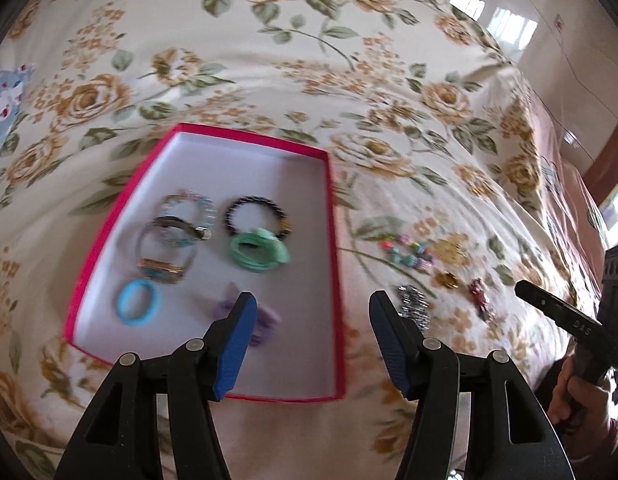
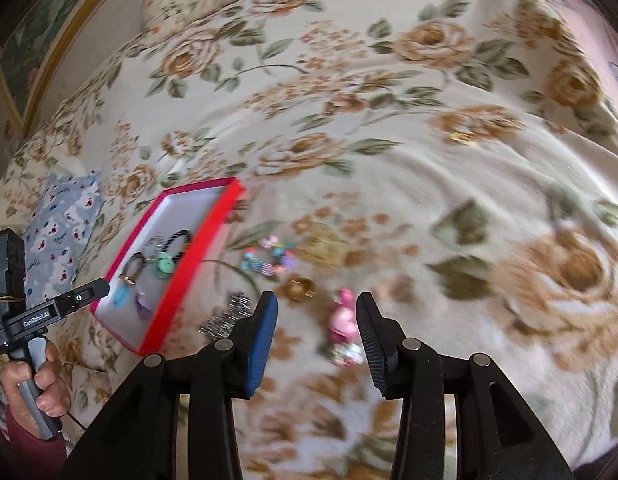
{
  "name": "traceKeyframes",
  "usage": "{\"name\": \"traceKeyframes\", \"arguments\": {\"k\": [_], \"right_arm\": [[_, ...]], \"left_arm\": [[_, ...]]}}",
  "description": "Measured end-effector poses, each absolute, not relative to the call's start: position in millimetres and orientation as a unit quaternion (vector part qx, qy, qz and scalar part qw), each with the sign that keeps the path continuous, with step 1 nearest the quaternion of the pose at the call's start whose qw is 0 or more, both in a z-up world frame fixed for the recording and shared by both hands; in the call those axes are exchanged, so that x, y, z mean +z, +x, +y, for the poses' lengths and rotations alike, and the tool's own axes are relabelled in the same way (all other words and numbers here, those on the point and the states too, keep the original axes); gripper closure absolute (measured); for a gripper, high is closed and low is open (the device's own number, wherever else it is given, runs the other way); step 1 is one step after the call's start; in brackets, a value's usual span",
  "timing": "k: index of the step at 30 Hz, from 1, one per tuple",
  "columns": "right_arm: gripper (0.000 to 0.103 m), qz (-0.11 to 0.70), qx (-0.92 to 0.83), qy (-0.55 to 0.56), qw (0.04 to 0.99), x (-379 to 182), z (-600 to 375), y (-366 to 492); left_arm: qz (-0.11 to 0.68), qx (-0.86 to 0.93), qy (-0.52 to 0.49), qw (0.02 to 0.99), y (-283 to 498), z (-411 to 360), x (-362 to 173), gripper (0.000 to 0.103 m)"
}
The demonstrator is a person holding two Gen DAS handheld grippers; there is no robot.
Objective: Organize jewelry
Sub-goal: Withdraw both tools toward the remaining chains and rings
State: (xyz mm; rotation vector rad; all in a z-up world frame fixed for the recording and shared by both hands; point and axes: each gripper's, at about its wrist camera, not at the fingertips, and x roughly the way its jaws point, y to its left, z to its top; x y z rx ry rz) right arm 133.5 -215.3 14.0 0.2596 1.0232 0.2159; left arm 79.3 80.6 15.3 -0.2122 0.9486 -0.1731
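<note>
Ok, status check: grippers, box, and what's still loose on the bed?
Left gripper open, empty, over red box edge. Right gripper open, framing pink charm. Silver piece, gold ring, coloured beads still on bedspread. Nothing blocking.

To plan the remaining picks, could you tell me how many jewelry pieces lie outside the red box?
4: colourful bead cluster, gold piece, pink charm and silver piece, all right of the red box; blur may hide others.
</note>
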Motion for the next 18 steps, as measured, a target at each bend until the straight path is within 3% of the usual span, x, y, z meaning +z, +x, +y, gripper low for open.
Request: {"name": "traceKeyframes", "arguments": {"k": [18], "right_arm": [[0.06,0.507,0.107,0.118,0.847,-5.7,-220.8,128.5]], "left_arm": [[0.486,-0.137,-0.053,0.861,100.4,12.5,-4.0,0.042]]}}
